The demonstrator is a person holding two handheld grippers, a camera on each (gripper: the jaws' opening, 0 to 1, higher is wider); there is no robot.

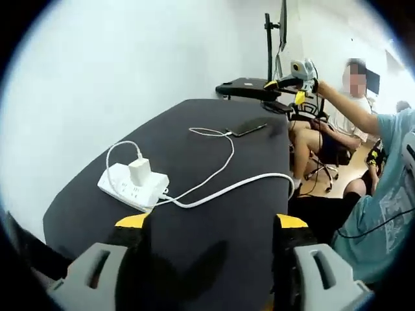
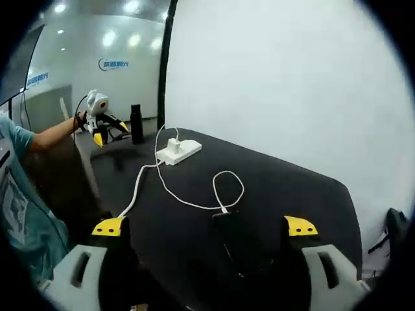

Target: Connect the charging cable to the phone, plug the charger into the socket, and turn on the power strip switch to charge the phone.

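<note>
A: What carries everything?
B: A dark bench [image 1: 214,214] against a white wall [image 1: 97,71]. In the left gripper view it runs away from the camera; in the right gripper view [image 2: 292,188] it is seen from the other end.

A: And the power strip?
B: The white power strip [image 1: 131,186] lies flat near the left edge of the bench, with the white charger [image 1: 139,172] standing plugged into it. In the right gripper view the strip [image 2: 178,151] sits at the far end.

A: The phone?
B: The phone [image 1: 248,127] lies at the far end in the left gripper view, near the camera [image 2: 241,246] in the right one. The white charging cable [image 1: 214,175] loops from the charger across the bench to the phone's end.

A: The grippers?
B: The left gripper [image 1: 213,256] is spread wide, holding nothing, above the near edge. The right gripper [image 2: 204,253] is also spread, empty, with the phone between its jaws below.
</note>
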